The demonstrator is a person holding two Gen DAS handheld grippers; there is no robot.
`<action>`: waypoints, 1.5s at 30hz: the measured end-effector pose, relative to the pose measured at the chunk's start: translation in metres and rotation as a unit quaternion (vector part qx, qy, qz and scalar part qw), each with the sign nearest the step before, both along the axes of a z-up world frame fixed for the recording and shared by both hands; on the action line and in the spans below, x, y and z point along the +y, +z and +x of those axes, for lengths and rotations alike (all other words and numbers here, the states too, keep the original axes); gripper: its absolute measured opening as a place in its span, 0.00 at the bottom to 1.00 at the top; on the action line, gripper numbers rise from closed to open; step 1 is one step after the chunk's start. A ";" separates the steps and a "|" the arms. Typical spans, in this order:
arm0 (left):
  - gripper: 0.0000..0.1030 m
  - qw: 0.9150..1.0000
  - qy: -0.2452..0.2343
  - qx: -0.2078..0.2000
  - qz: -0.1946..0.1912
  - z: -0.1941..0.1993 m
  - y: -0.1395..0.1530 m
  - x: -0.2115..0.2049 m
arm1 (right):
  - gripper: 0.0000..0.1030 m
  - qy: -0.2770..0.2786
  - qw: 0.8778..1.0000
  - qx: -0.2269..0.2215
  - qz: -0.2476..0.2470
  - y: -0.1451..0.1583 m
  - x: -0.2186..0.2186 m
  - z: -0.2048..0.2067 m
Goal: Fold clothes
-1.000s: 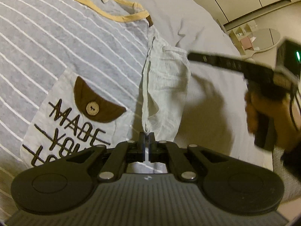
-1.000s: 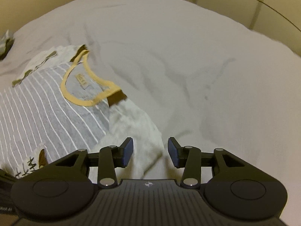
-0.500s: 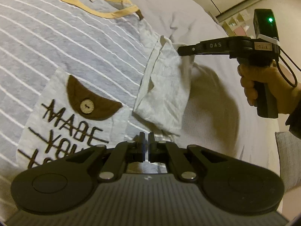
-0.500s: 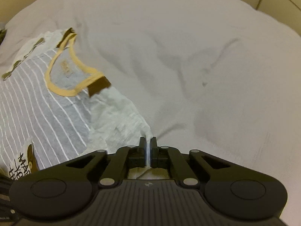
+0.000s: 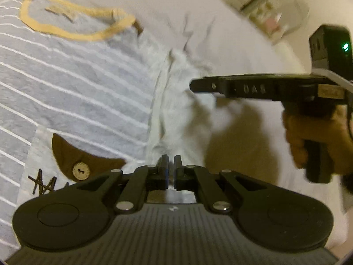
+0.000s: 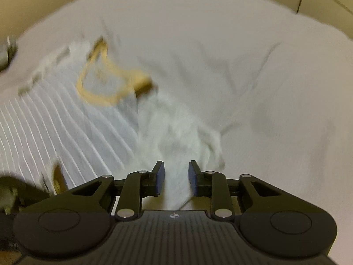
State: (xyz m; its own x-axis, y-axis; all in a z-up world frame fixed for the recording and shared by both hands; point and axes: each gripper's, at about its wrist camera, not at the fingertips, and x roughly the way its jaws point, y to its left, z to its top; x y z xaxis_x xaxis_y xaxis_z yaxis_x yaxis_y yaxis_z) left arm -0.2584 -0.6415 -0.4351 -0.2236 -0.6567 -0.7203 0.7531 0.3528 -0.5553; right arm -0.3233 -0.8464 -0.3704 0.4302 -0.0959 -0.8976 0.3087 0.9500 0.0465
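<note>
A grey striped shirt (image 5: 77, 84) lies flat on the bed (image 5: 220, 28), front side up. It has a yellow neck band (image 5: 72, 31), and a brown pocket flap (image 5: 77, 156) with a button (image 5: 81, 170) on it. Its pale short sleeve (image 5: 176, 101) sticks out to the side, all crumpled.

The left gripper (image 5: 171, 174) is low over the bottom of that sleeve. Its fingers are almost shut, with just a thin gap. I cannot tell if they are pinching any cloth there. The right gripper (image 6: 175, 180) is held by a hand (image 5: 317, 141) and hangs over the outer edge of the sleeve. Its fingers are open, about a third of the way, and nothing is in them. The sleeve cloth (image 6: 176, 132) lies just under and past them.

The shirt looks soft and light. It will flop and bend, not stay stiff. It will not break, so a firm pinch is fine. Thin cloth can slip out, though, so I think it is best to grab a thick bit, like the sleeve hem or the seam at the shoulder. Pinch only the sleeve, not the bed sheet under it, or the sheet may come up too. Both pictures are blurry, so small edges are hard to see.
</note>
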 end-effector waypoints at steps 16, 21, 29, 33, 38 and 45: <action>0.04 0.993 -0.044 -0.092 0.056 -0.008 0.045 0.089 | 0.28 -0.104 0.992 -0.040 0.062 0.046 0.094 -0.104; 0.18 0.988 -0.022 -0.127 0.083 0.010 0.073 0.137 | 0.29 -0.134 0.985 -0.037 0.103 0.048 0.139 -0.131; 0.35 0.981 0.037 -0.161 0.097 0.031 0.118 0.209 | 0.29 -0.117 0.986 -0.046 0.111 0.063 0.181 -0.129; 0.37 0.979 0.057 -0.170 0.097 0.043 0.127 0.237 | 0.29 -0.104 0.989 -0.067 0.081 0.076 0.171 -0.091; 0.38 0.979 0.067 -0.170 0.088 0.067 0.128 0.255 | 0.29 -0.089 0.992 -0.084 0.025 0.087 0.148 -0.017; 0.39 0.985 0.036 -0.154 0.069 0.123 0.104 0.241 | 0.29 -0.104 0.991 -0.082 -0.036 0.072 0.112 0.104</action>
